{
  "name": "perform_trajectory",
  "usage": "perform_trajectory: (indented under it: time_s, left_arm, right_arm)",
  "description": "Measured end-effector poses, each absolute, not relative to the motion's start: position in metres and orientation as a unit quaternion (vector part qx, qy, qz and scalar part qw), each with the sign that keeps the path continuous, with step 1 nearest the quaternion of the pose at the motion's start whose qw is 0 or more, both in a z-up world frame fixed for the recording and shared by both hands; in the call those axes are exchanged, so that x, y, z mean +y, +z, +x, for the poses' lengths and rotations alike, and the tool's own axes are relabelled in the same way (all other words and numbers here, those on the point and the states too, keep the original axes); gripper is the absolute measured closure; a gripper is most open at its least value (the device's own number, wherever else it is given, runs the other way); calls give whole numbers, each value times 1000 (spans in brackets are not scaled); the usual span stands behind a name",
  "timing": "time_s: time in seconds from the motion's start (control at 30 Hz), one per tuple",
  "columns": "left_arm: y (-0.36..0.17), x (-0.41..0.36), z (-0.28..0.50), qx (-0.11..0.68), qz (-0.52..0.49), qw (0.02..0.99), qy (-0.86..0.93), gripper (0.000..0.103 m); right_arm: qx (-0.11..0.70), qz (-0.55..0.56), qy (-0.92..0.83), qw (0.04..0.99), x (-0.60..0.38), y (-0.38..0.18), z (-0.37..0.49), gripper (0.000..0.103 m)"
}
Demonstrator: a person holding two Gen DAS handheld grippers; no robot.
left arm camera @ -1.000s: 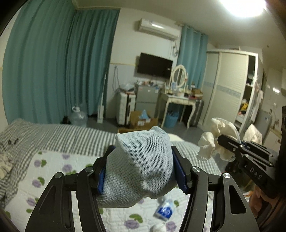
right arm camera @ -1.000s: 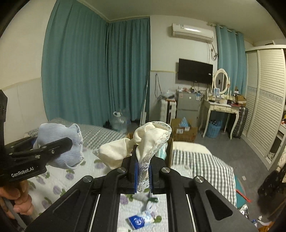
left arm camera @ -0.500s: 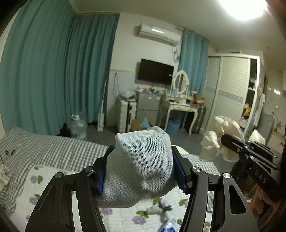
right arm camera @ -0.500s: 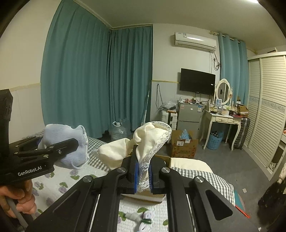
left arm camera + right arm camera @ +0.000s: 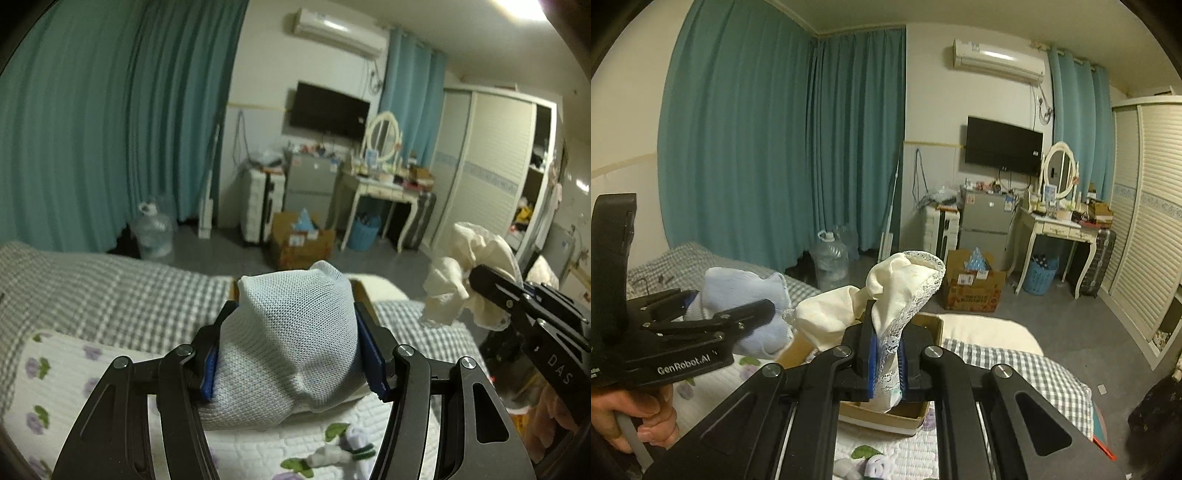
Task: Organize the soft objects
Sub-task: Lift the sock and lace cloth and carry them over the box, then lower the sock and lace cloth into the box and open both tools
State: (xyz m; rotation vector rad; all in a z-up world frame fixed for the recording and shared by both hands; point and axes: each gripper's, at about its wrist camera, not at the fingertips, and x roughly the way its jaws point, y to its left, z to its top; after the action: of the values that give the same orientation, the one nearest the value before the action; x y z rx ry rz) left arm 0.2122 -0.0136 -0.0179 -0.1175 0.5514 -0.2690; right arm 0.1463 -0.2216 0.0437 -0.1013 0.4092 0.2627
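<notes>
My left gripper (image 5: 291,350) is shut on a pale blue knitted sock bundle (image 5: 291,343), held above the bed. It also shows in the right wrist view (image 5: 738,295) at left. My right gripper (image 5: 884,360) is shut on a cream lace-trimmed cloth (image 5: 901,288), also seen at the right of the left wrist view (image 5: 454,295). An open cardboard box (image 5: 894,417) sits on the bed just beyond and below both grippers, largely hidden by them.
The bed has a floral quilt (image 5: 55,387) and a grey checked blanket (image 5: 110,291). A small white and green soft item (image 5: 343,448) lies on the quilt. A pillow (image 5: 982,328) lies beyond the box. Floor, dresser and wardrobe (image 5: 1145,229) are further off.
Both grippers have moved forward over the bed toward the cardboard box, each still holding its item. The blue packet on the quilt has dropped out of view.
</notes>
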Motion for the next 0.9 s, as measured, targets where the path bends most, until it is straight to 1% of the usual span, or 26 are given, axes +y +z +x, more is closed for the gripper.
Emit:
perform_trajectory:
  time_s: [0.27, 0.47, 0.9]
  left_arm:
    - [-79, -53, 269, 352, -38, 922, -153, 44]
    - [-122, -65, 307, 415, -18, 902, -120, 44]
    - [-138, -59, 335, 407, 26, 910, -72, 42]
  right_arm:
    - [257, -39, 129, 957, -234, -11, 215, 94]
    - [308, -44, 131, 941, -237, -55, 268, 94]
    - [397, -46, 151, 904, -215, -113, 335, 94]
